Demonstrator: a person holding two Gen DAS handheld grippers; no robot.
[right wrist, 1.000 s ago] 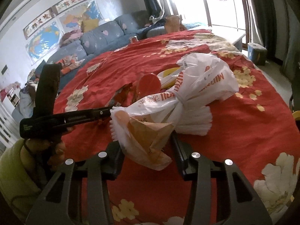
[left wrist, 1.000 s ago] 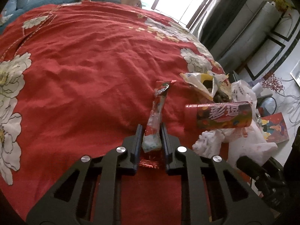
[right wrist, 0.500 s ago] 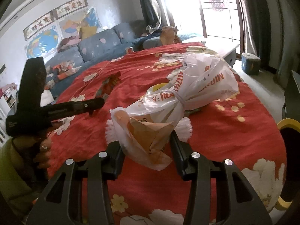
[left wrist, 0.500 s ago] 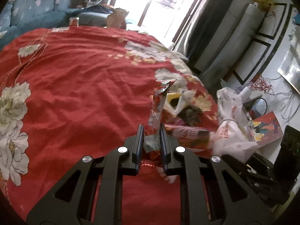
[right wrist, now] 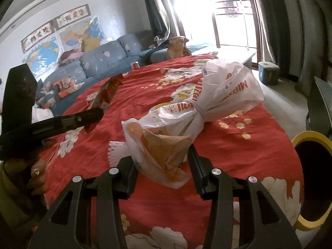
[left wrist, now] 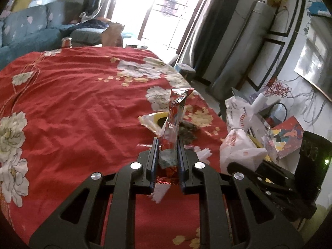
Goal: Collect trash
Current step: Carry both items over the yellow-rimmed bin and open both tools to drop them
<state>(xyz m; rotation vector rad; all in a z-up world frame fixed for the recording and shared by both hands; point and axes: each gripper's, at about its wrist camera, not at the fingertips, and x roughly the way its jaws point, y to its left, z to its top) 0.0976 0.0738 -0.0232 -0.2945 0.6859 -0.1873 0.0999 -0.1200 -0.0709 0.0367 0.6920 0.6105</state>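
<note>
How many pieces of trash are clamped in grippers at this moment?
2. A red snack wrapper in the left gripper, and a tied white plastic bag in the right gripper. More litter lies on the red cloth, partly hidden.

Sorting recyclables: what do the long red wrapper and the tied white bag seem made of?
Red wrapper: likely foil-lined plastic film; glossy, creased, with a crimped end. White bag: thin plastic film, translucent and wrinkled, knotted mid-length, brownish paper showing through.
</note>
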